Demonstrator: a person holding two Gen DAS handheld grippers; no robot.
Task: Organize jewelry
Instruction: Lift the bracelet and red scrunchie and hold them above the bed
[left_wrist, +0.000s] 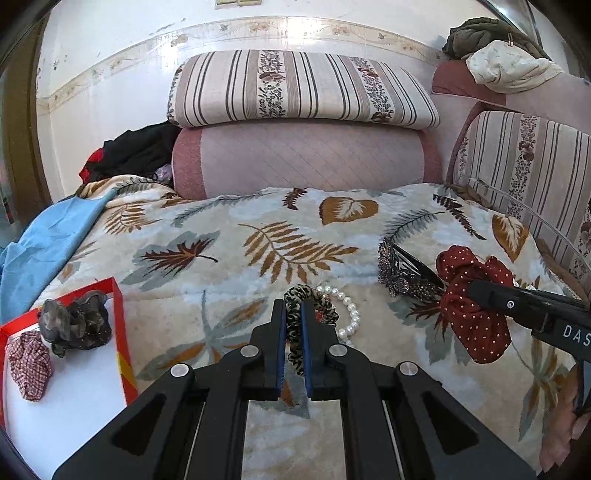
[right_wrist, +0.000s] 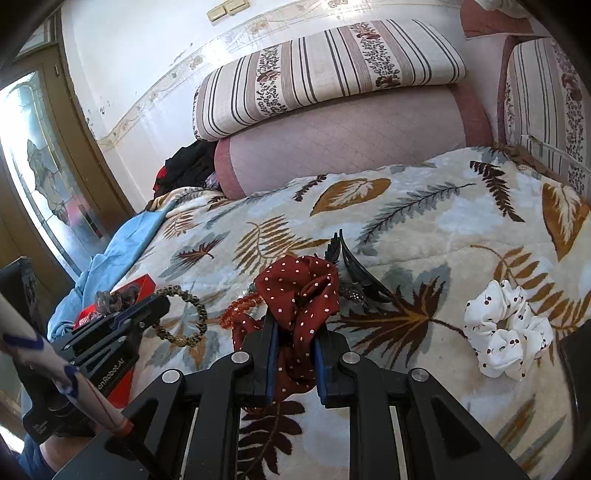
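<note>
My left gripper (left_wrist: 293, 306) is shut on a leopard-print hair tie (left_wrist: 295, 332), low over the leaf-patterned blanket (left_wrist: 229, 236). A pearl bracelet (left_wrist: 351, 310) lies just right of it. My right gripper (right_wrist: 295, 325) is shut on a dark red polka-dot scrunchie (right_wrist: 299, 291), which bunches up above the fingers. In the left wrist view that scrunchie (left_wrist: 476, 306) and the right gripper (left_wrist: 476, 293) appear at the right. The right wrist view shows the left gripper (right_wrist: 162, 301) with the hair tie (right_wrist: 188, 317) looped at its tip.
A red-rimmed white box (left_wrist: 123, 332) at the left holds a grey-brown scrunchie (left_wrist: 75, 325) and a red checked one (left_wrist: 29, 363). A rhinestone hair clip (left_wrist: 402, 273), an orange bead bracelet (right_wrist: 240, 308) and a white cherry-print scrunchie (right_wrist: 506, 332) lie on the blanket. Cushions (left_wrist: 303, 158) line the back.
</note>
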